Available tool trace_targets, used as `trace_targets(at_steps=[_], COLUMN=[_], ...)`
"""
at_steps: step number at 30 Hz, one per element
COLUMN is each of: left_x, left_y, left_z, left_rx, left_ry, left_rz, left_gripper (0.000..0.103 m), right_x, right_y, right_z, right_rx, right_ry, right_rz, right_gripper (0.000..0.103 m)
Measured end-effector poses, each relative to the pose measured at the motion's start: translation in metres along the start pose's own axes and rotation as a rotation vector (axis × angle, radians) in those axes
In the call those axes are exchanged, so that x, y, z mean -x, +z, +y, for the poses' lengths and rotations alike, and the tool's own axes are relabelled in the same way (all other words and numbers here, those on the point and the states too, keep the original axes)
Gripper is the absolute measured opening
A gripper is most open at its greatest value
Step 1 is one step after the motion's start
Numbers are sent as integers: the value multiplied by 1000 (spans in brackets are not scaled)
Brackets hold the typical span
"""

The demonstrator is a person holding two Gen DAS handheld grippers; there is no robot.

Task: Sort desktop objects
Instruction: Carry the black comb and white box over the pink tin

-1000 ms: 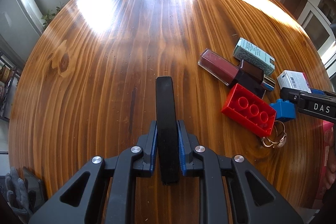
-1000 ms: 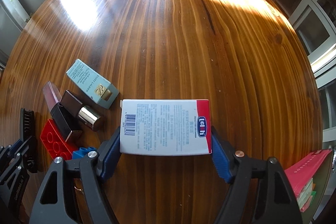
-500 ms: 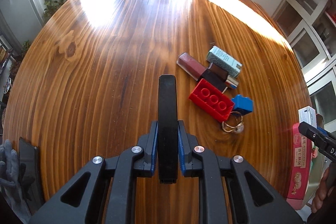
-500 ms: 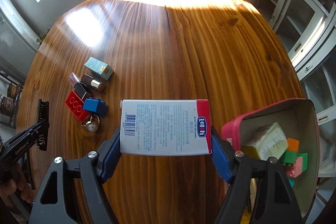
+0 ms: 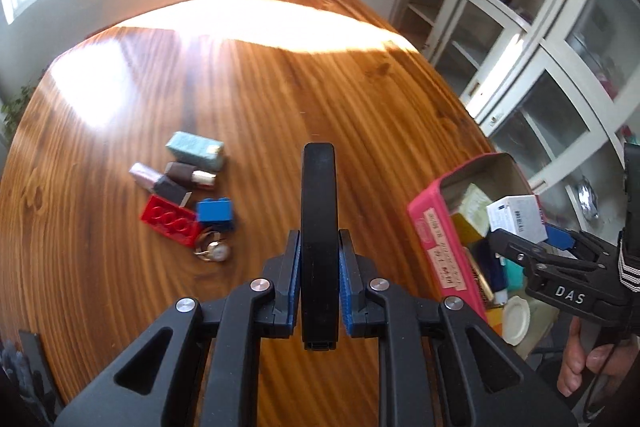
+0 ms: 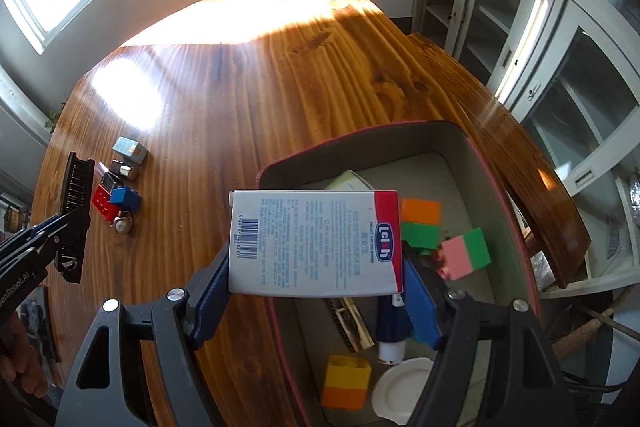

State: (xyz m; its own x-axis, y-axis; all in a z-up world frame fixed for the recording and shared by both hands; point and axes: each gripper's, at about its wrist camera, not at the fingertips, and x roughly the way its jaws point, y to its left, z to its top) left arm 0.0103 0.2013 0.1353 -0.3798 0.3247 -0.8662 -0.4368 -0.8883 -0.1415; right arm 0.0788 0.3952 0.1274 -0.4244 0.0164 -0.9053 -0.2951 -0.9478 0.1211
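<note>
The left gripper (image 5: 319, 259), jaws clamped on the black comb (image 5: 318, 211), had swung rightward off the bench (image 5: 280, 99) clutter toward the pink box (image 6: 460, 135). The right gripper (image 6: 316, 281), jaws wide around the white carton (image 6: 314, 243), had carried it over that box, ready for dropping.

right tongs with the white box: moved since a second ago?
Yes. The right tongs, shut on the white box, went right from over bare table to above the pink bin.
</note>
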Motion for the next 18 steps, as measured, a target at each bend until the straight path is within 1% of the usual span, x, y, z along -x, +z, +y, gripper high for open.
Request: trace_targets(at_steps=[3,8,13,18], left_x=[-6,-13,-24,-33], left_y=[6,13,15,10], left_z=[-37,-91,-125,-149], left_rx=[-68,-188,-248,-304], left_ry=[-66,-144,-205,-230], left_rz=[21,30,57,82], left_gripper=[18,18,18,18], right_x=[0,0,3,2], right_y=[-9,-21,-25,-28], right_z=[-24,-58,-77,-89], right_rx=[-40,-103,-128,-138], right_ry=[-27,-57,-75,-82], right_rz=[15,34,40,50], right_gripper=[79,79,79,79])
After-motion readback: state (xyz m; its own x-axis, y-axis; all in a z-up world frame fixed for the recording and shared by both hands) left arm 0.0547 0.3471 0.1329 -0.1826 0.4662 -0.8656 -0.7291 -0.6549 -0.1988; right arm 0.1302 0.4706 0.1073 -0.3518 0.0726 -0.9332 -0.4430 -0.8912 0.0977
